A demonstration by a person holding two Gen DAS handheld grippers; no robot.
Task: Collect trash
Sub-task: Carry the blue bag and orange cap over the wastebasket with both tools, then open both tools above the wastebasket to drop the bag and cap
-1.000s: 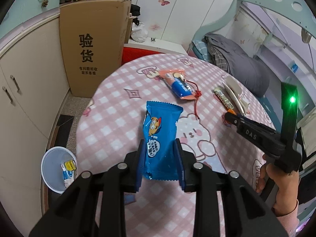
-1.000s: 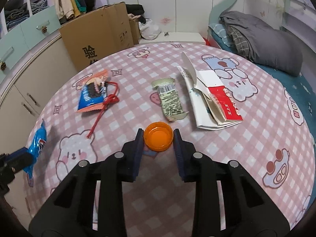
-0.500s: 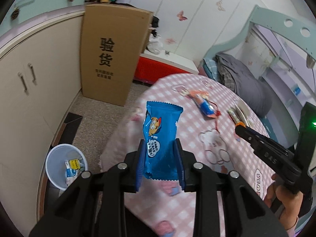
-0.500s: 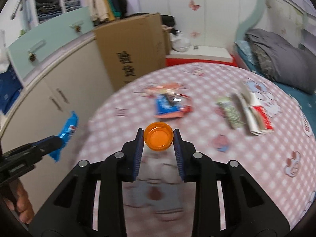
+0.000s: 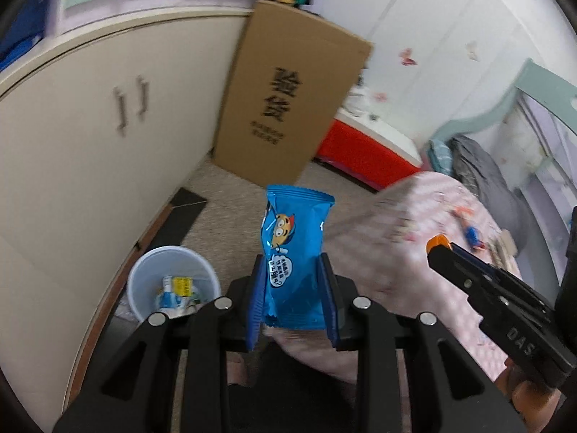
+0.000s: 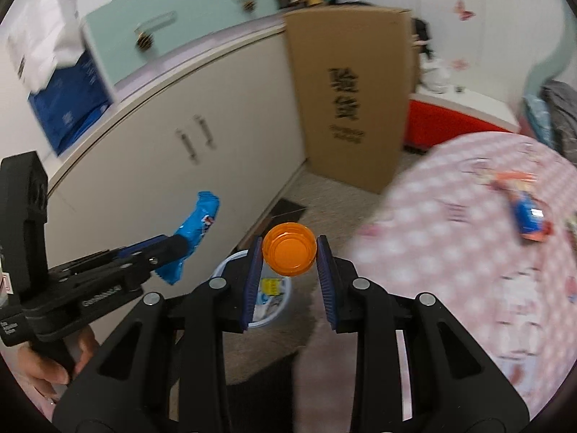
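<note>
My left gripper (image 5: 294, 270) is shut on a blue snack wrapper (image 5: 293, 252), held upright in the air off the table's left edge. A white trash bin (image 5: 173, 285) with some wrappers inside stands on the floor below and to the left. My right gripper (image 6: 288, 256) is shut on an orange bottle cap (image 6: 287, 253), held above the same bin (image 6: 270, 303), which is partly hidden by the fingers. The left gripper with its wrapper (image 6: 193, 231) shows at the left of the right wrist view. The right gripper's tip (image 5: 438, 247) shows at the right of the left wrist view.
A round table with a pink checked cloth (image 6: 468, 252) lies to the right, with a blue and orange wrapper (image 6: 526, 216) on it. A tall cardboard box (image 5: 288, 97) and cream cabinets (image 5: 90, 144) stand behind the bin. A bed (image 5: 483, 176) is at far right.
Both grippers have swung left from over the table to above the floor near the bin, still holding the wrapper and the cap. The bin has come closer and more central.
</note>
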